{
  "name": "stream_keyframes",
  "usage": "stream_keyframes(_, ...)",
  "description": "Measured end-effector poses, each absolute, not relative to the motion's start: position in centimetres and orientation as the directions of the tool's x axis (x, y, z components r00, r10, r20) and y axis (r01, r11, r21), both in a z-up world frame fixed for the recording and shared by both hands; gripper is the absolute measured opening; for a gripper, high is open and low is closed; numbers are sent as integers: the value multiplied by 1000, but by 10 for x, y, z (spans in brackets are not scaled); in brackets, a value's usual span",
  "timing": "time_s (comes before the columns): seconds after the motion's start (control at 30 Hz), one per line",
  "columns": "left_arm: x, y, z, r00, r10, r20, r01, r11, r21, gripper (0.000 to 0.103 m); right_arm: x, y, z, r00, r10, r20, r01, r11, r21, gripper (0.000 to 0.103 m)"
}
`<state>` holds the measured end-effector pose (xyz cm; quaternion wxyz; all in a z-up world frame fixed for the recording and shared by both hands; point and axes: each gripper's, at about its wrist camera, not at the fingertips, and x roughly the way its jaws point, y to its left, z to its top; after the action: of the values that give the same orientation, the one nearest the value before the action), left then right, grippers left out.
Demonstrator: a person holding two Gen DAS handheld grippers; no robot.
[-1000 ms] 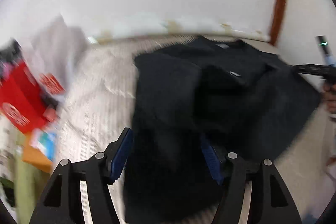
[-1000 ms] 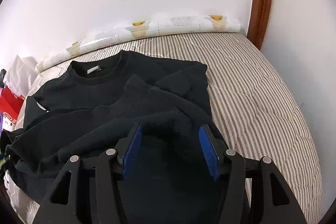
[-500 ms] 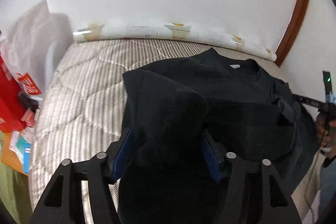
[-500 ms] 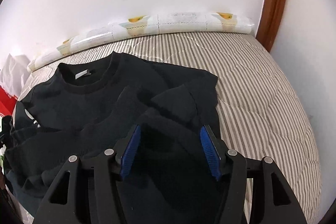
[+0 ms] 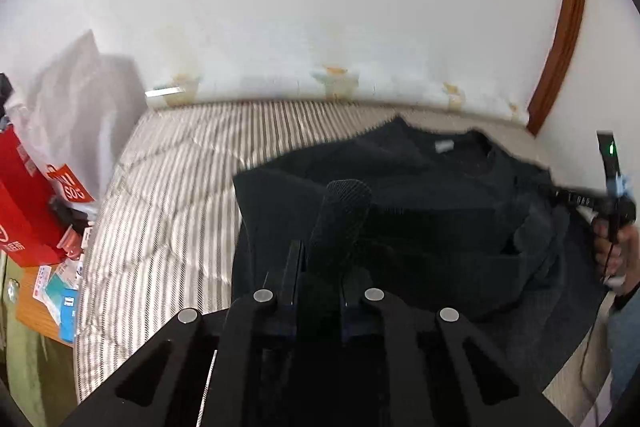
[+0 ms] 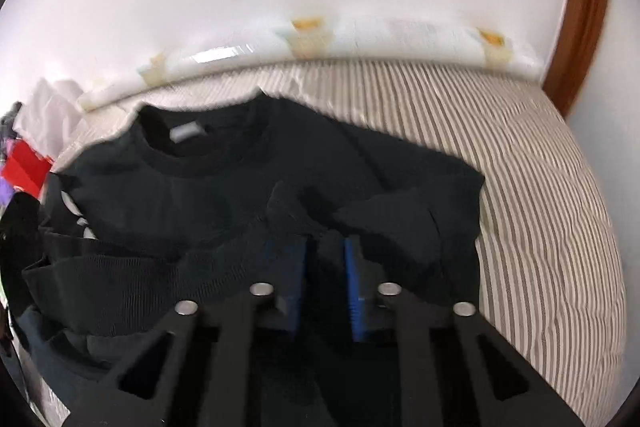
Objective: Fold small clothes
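A: We log the left gripper (image 5: 320,267) jaws just closed, pinching a fold of the black sweater (image 5: 440,211).
B: Right gripper (image 6: 326,267) likewise clamped on it; garment lies on the striped bed (image 6: 540,187).

Open striped bedcover (image 6: 552,227) is left beyond the right edge of the black sweater (image 6: 208,195). The bed's left edge is hemmed by red boxes (image 5: 20,211) and a white bag (image 5: 80,107).

sweater (image 6: 224,195): matt black knit cloth | bedcover (image 6: 540,187): striped quilted cloth | door frame (image 5: 560,39): glossy brown wood
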<state>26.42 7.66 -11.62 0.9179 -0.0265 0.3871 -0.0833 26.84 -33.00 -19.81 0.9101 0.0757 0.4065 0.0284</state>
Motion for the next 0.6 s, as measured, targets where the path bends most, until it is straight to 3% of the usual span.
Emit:
stream_keyframes(0.23,288,83,-101,709,-182,-681,40,975,-219,12,237,-370,-149,847,118,-519,43,957,287,13)
stream_keyframes(0.33,311,79,-113,690,-188,-699,12,968,-249,13,236,-384,-143,877,67,-476,92,949,302,13)
stream_keyframes(0.4,325,76,-124,676,-196,-710,0,964,-266,13,242,-386,-149,873,30,-487,121,953,276,13)
stream_keyframes(0.53,352,71,-153,602,-221,-768,-32,954,-299,14,264,-386,-180,805,-20,-594,189,956,224,13)
stream_keyframes(0.6,355,69,-159,582,-200,-788,-40,961,-274,22,273,-387,-194,765,-34,-643,215,955,206,14)
